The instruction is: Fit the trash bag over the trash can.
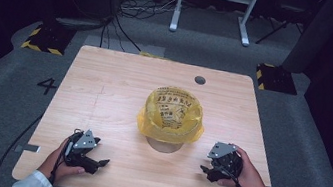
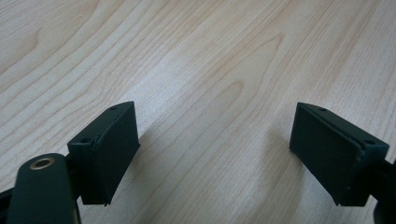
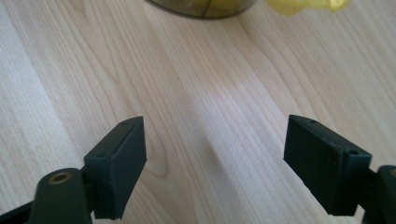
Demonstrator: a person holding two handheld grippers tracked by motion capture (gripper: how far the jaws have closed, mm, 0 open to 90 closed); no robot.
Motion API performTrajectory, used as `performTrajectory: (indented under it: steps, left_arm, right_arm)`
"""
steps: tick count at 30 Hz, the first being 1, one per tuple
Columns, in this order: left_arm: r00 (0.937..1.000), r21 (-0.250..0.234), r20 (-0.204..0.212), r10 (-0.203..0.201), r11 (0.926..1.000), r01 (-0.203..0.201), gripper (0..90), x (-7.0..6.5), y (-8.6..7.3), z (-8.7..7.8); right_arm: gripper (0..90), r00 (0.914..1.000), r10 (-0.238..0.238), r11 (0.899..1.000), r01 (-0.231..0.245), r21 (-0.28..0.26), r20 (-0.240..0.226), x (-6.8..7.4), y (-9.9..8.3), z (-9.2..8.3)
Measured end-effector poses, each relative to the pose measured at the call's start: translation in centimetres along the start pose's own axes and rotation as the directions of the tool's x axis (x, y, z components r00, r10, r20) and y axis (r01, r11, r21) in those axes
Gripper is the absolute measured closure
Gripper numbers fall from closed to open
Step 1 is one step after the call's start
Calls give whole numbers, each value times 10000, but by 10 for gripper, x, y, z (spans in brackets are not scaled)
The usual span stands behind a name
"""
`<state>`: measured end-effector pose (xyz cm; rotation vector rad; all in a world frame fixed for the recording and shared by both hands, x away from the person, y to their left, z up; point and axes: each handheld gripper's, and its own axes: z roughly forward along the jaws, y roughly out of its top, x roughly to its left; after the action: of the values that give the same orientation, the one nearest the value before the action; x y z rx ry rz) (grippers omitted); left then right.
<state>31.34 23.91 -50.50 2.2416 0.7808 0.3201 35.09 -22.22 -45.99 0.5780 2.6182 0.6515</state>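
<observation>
Both tongs gape wide and hold nothing: left tongs (image 1: 102,163) at 7 o'clock and right tongs (image 1: 204,170) at 5 o'clock, each near the surface (image 1: 103,93) front edge. Between them, toward centre, sits the bin (image 1: 164,145) lined with a yellow bag (image 1: 171,114), bare wood all around. Its base is mostly hidden under the bag's overhang; the printing is unreadable.

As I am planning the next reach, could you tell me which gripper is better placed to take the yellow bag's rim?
Right, probably: the right gripper sits nearer the yellow bag, open and facing it.
</observation>
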Motion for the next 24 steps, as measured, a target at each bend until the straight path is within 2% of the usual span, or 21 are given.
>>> performTrajectory:
  steps: [4,7,9,12,16,20,24]
  left_arm:
    - [10000,1,0,0,10000,0,153,0,0,0]
    - [10000,1,-6,10,10000,-10,153,0,0,0]
    - [10000,-2,1,-4,10000,4,153,0,0,0]
    - [10000,1,-2,2,10000,-2,153,0,0,0]
    - [10000,1,-4,8,10000,-8,154,0,0,0]
    - [10000,0,-2,0,10000,0,153,0,0,0]
    - [10000,0,-3,1,10000,-1,153,0,0,0]
  right_arm:
    - [214,9996,252,9997,-253,-11,-84,-1,-11,4]
    - [221,9989,277,9995,-271,-165,374,1,-17,4]
    - [221,9984,260,9995,-251,-180,505,3,-21,5]
    - [220,9981,279,9993,-265,-271,556,5,-27,6]
    - [221,9970,534,9972,-502,-562,566,4,-35,4]
    - [221,9948,975,9906,-941,-995,303,4,-45,3]
    - [216,9879,1547,9775,-1540,-1439,-60,3,-58,1]
